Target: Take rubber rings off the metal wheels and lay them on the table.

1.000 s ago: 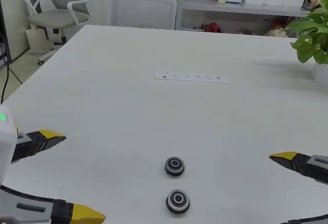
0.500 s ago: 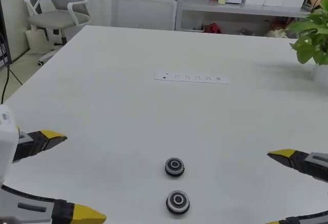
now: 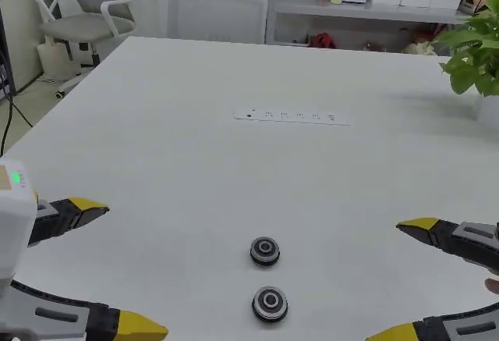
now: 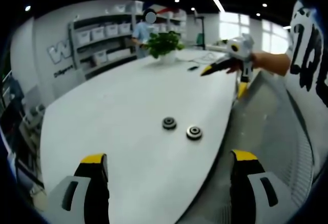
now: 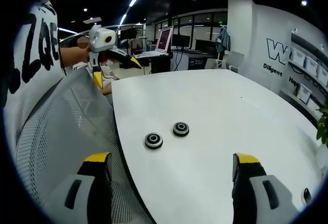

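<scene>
Two metal wheels with black rubber rings lie flat on the white table (image 3: 195, 161) near its front edge. The farther wheel (image 3: 265, 251) (image 4: 169, 123) (image 5: 180, 128) sits just behind the nearer wheel (image 3: 270, 303) (image 4: 194, 132) (image 5: 153, 140). My left gripper (image 3: 117, 267) (image 4: 169, 157) is open at the left, well apart from both wheels. At the right, my right gripper (image 3: 401, 278) (image 5: 171, 157) is open too, with nothing between its yellow-tipped jaws. Each gripper faces the wheels from its side: the right gripper (image 4: 225, 62) shows across the table, as does the left gripper (image 5: 110, 49).
A white power strip (image 3: 290, 116) lies flat at the table's middle. A potted plant (image 3: 474, 52) stands at the far right edge. A white chair (image 3: 78, 21) and shelves (image 3: 374, 9) are beyond the table. A grey mesh seat (image 5: 66, 131) is below the front edge.
The right gripper has drifted a little to the left, toward the wheels. The left gripper has edged slightly right. The wheels have not moved.
</scene>
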`<act>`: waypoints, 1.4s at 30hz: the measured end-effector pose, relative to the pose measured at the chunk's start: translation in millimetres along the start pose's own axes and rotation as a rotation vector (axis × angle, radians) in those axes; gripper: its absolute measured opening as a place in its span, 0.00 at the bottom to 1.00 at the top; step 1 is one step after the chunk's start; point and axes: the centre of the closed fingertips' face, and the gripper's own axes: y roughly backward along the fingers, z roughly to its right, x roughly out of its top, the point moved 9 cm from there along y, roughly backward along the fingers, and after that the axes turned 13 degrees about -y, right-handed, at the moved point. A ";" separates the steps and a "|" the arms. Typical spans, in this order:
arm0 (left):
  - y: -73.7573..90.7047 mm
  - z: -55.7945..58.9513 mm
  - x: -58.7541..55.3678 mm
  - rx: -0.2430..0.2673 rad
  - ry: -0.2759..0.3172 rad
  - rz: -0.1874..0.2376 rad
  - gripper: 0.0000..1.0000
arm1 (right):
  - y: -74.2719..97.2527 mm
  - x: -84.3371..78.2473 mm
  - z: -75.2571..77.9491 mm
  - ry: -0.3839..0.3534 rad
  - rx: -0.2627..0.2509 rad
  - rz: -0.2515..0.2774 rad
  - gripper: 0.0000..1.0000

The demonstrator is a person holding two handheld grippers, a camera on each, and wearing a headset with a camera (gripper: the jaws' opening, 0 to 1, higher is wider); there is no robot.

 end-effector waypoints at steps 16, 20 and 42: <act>-9.8 1.8 0.6 -0.023 -0.016 0.019 1.00 | -11.3 7.5 -1.4 0.002 0.023 0.038 0.93; -12.3 1.4 -0.5 -0.031 -0.016 0.020 1.00 | -13.8 6.6 0.5 -0.004 0.021 0.042 0.93; -32.4 -5.3 4.4 -0.071 -0.043 0.036 1.00 | -23.4 0.0 10.9 -0.070 0.051 0.069 0.86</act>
